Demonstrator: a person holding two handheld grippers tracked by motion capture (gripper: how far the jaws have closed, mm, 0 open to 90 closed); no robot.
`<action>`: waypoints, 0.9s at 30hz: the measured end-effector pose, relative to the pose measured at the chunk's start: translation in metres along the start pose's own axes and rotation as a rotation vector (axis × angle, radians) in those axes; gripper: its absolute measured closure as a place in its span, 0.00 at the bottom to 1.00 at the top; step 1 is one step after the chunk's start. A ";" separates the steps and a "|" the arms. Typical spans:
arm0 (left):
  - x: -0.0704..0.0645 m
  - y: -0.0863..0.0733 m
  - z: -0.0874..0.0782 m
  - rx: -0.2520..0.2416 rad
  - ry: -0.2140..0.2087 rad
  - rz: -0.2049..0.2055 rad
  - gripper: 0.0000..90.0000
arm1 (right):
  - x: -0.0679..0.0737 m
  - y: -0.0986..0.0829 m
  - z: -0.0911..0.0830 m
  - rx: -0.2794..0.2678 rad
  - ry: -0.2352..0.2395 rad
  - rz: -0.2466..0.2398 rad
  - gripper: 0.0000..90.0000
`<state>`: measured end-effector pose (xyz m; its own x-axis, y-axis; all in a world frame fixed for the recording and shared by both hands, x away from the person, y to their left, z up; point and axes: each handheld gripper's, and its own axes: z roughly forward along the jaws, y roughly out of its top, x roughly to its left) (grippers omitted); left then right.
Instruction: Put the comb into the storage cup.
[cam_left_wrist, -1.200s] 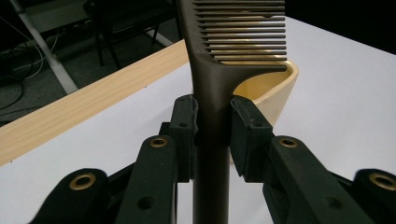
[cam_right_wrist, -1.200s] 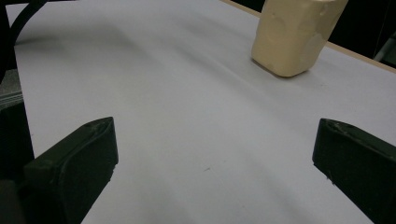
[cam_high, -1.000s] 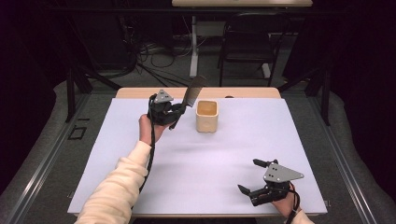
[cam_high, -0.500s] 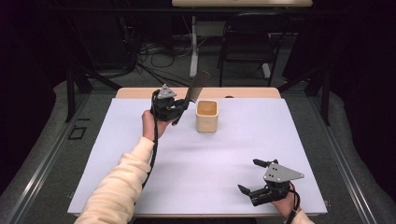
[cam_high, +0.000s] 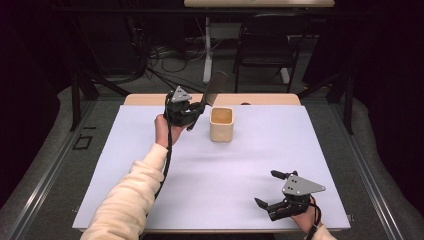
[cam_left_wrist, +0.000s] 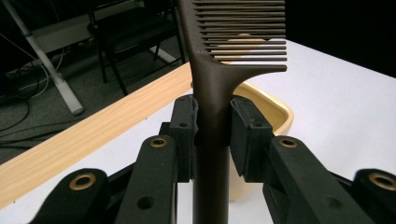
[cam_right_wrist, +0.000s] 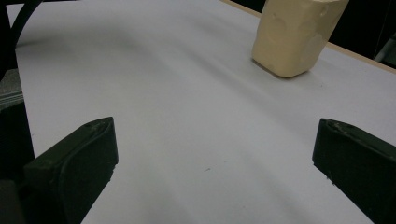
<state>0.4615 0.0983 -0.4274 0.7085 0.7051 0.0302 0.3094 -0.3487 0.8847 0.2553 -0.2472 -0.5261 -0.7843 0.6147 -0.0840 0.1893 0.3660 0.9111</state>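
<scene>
High view: cream cup (cam_high: 221, 124) beside the comb (cam_high: 215, 87); chair (cam_high: 264, 47) behind.

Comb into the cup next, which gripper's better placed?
Left. The left gripper is shut on the comb beside the cup; the right gripper sits open near the table's front edge.

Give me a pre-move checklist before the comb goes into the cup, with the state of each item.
1. Grip on comb: left gripper clamps its handle between both pads. Ok.
2. Comb orientation: teeth end points away from the gripper, handle in the jaws. Ok.
3. Cup upright, mouth open. Ok.
4. Cup contents: interior looks bare in the high view, bottom unclear. Cannot tell.
5. Comb position over the cup: beside its rim, not above the opening. Not ok.
6. Right gripper out of the way: open, near the table's front edge, far from the cup. Ok.
</scene>
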 end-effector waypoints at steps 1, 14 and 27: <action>0.000 0.001 0.000 -0.001 0.001 0.002 0.80 | 0.000 0.000 0.000 0.000 0.000 0.000 0.00; -0.003 0.010 0.004 -0.031 0.009 0.002 0.80 | 0.000 0.000 0.000 -0.002 0.000 0.001 0.00; -0.002 0.014 0.012 -0.045 0.012 -0.013 0.80 | 0.000 0.000 0.000 -0.004 -0.001 0.003 0.00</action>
<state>0.4722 0.0847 -0.4202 0.6971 0.7166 0.0241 0.2889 -0.3115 0.9053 0.2548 -0.2473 -0.5259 -0.7830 0.6167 -0.0815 0.1898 0.3616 0.9128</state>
